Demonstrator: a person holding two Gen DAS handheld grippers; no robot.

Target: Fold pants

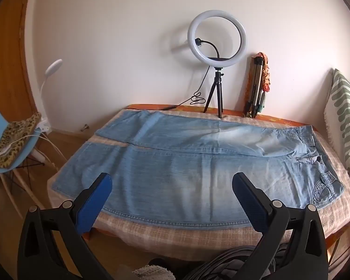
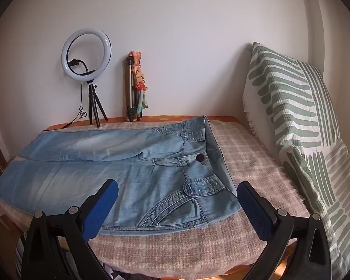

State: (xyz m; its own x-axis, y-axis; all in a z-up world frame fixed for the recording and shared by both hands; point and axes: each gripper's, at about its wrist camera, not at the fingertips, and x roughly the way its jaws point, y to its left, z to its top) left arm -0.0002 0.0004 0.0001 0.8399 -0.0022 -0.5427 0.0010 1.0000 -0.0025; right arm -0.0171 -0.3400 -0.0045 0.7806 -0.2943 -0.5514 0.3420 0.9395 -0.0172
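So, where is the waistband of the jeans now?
The waistband lies at the right end of the jeans in the right wrist view, on the checked cloth, towards the striped cushion.

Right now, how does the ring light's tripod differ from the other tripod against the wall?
The ring light's tripod is black, with legs spread, and stands on its own carrying the lit ring light. The other tripod is silvery, with legs folded together, and leans against the wall with a patterned cloth draped on it. Both stand at the far edge of the table, beyond the pants.
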